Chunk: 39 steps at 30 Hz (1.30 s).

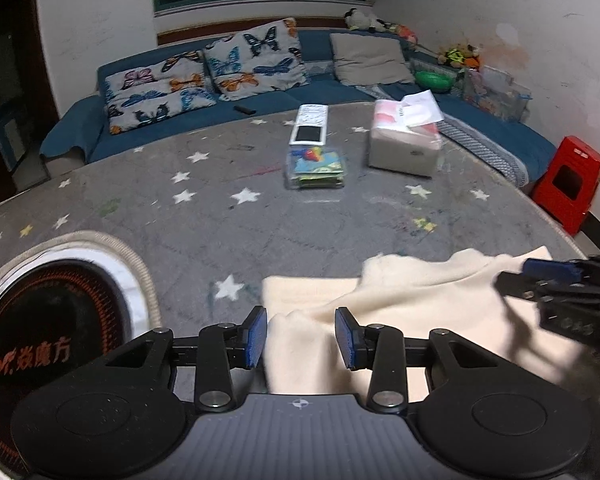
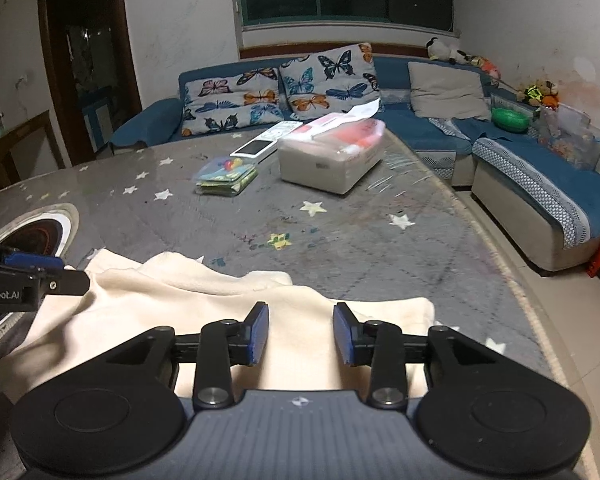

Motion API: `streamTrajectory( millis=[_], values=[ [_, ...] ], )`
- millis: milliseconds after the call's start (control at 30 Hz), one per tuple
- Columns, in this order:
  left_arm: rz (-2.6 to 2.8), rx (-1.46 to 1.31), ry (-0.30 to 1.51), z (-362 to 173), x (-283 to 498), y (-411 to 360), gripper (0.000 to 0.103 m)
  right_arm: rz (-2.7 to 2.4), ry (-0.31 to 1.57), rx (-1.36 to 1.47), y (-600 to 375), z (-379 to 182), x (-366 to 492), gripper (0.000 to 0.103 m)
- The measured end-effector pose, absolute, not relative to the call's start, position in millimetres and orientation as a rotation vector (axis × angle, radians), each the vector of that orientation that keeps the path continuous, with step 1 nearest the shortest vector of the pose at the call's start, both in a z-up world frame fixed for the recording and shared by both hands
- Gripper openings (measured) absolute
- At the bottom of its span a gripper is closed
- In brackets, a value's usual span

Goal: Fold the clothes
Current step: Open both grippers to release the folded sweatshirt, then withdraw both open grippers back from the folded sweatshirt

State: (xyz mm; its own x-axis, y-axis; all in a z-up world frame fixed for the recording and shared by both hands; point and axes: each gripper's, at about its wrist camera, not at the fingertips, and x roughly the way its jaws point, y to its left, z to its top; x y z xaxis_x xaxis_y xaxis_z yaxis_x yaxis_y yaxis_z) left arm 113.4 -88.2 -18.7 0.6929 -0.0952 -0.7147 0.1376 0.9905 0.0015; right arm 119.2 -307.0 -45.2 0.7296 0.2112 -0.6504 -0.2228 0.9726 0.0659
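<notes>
Your left gripper has its jaws spread wide, nothing pinched; the cream garment runs under and between the blue pads, its near-left edge bunched right at the gap. Your right gripper is the same: jaws wide apart, cloth passing beneath them, no grip on it. Both sit low over the near edge of the garment, side by side, left over the left part and right over the right, which reads like a stance for working that near hem, though from this alone I can't say whether you're about to pinch or have just let go. The garment lies on the grey star-print table cover, close to your edge of the table, rumpled, with a raised ridge across its far side and one layer apparently lapped over another; it's not a neat finished packet, and how many folds are in it isn't readable. Just left of the cloth is a round black heater inset in the table, cloth edge near it but apart in the left view. Further out, mid-table and well clear: a clear box of coloured items, a white remote, a tissue pack. Beyond the table is the blue sofa with its butterfly cushions.
</notes>
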Motion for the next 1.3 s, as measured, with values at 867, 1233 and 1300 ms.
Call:
streamTrajectory(
  millis=[867, 1233, 1300],
  values=[
    [-0.161, 0.079, 0.823, -34, 130, -107, 0.042, 0.284, 0.709, -0.040, -300, -44, 99, 0.072],
    [-0.175, 0.067, 0.814, -25, 92, -101, 0.055, 0.271, 0.704, -0.043, -303, -43, 53, 0.078],
    [-0.175, 0.064, 0.815, -25, 85, -100, 0.057, 0.264, 0.704, -0.042, -305, -44, 46, 0.079]
  ],
)
